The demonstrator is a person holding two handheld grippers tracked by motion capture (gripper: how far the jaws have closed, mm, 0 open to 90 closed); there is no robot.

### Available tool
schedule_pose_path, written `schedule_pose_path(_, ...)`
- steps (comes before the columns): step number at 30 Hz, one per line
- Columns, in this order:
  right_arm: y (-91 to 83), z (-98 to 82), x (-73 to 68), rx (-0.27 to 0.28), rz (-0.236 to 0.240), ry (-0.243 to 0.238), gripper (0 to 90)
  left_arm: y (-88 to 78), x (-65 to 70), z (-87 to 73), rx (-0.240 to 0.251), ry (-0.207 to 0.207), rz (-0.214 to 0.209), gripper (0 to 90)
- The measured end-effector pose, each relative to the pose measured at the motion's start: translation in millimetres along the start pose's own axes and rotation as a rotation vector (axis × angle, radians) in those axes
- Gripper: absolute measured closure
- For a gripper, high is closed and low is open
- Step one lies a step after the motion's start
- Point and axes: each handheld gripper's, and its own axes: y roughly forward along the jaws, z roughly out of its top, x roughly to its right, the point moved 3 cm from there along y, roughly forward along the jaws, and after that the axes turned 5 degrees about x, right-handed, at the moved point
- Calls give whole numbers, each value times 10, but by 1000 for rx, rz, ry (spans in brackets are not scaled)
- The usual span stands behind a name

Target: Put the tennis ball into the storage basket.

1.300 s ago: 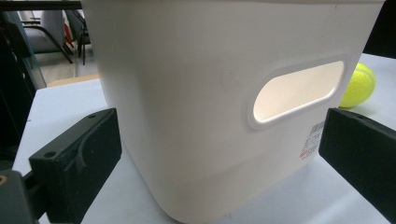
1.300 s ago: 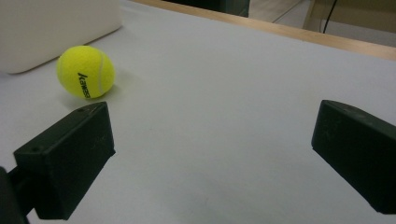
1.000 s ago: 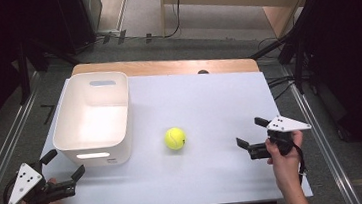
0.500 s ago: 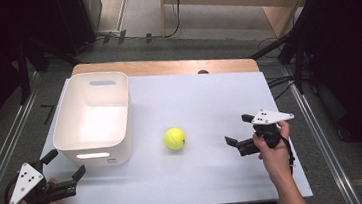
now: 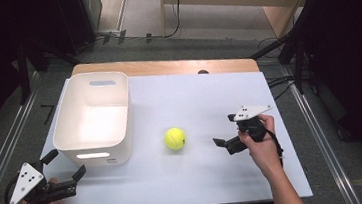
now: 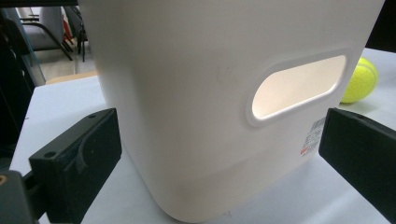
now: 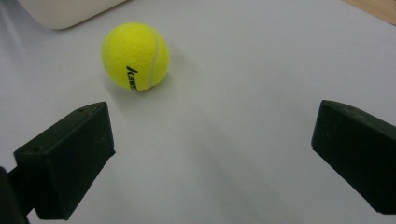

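Note:
A yellow tennis ball [image 5: 175, 138] lies on the white table [image 5: 198, 95], just right of an empty white bin [image 5: 93, 118]. My right gripper [image 5: 225, 130] stands open a little to the right of the ball, pointing at it, nothing between its jaws. In the right gripper view the ball [image 7: 135, 56] sits ahead and left of the open gripper [image 7: 215, 135]. My left gripper [image 5: 64, 164] is open at the bin's near left corner. In the left gripper view the bin's handle wall [image 6: 201, 70] is close in front of the open gripper [image 6: 219, 140], with the ball [image 6: 362, 80] past its right side.
A wooden strip [image 5: 165, 67] runs along the table's far edge. Metal rails [image 5: 317, 129] flank both sides on the floor, with cables [image 5: 280, 85] at the far right. The bin's corner [image 7: 65, 9] shows at the top left of the right gripper view.
My right gripper has moved left across the table, closer to the tennis ball, staying open. The left gripper, bin and ball have not moved.

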Motion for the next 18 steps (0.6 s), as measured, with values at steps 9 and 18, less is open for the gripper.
schedule_pose_path(9,178,132,-63,-66,25,-47,0,1,3,-1,0,-1,-2,0)
schedule_pose_path(18,356,271,-170,-138,31,-85,0,0,1,0,0,-1,-4,0)
